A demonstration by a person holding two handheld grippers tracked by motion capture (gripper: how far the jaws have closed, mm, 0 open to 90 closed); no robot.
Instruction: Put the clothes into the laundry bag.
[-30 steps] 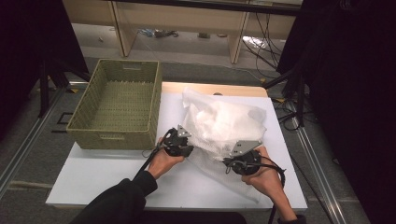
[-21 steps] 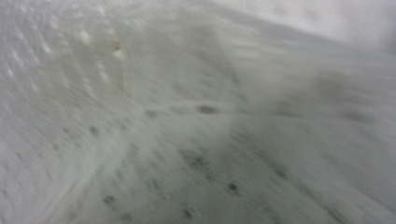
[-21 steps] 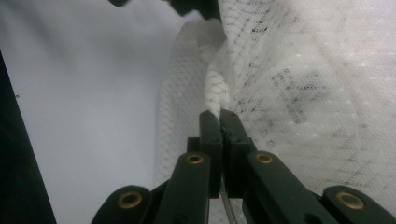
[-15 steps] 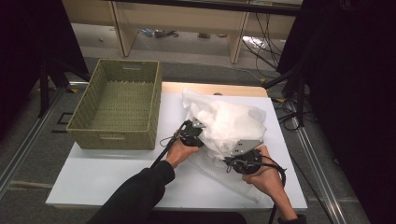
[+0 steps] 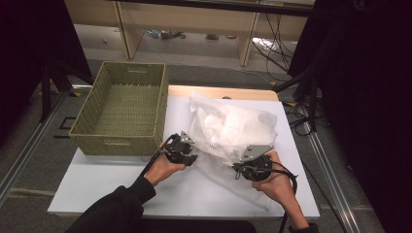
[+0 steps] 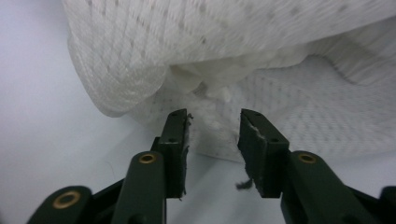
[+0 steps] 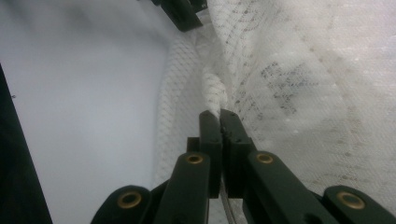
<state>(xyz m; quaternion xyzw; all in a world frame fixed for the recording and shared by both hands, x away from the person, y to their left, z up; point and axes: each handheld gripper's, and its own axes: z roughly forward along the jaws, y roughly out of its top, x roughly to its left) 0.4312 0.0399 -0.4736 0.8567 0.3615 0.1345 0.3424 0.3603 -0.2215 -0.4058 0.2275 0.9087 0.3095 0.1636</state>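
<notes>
The white desk carries a green woven basket at its far left, empty inside, and a white mesh bag stuffed with pale cloth, lying at the middle with its loose open end trailing toward the near right corner.

The bag is the thing most likely to misbehave. It is soft and bulky, and it is gripped at one place alone, so a lift now would probably let the heavy far end sag and drag across the desk, or let the contents slide toward the mouth (which side the opening faces is hard to tell here).

The right claw is clenched on a thin gathered ridge of mesh at the bag's near right side. So little fabric between the pads could slip out under load, or the netting could snag and tear on them.

The left claw sits at the bag's near left edge, just beside the basket's near corner. Its jaws have just been opening, and they now stand apart with the mesh lying beyond the tips and nothing pinched. White fibres cling to its pads. If it closes from here it may catch only a single top layer or bare desk, leaving the left side unsupported. A sideways swing could also knock the basket.
</notes>
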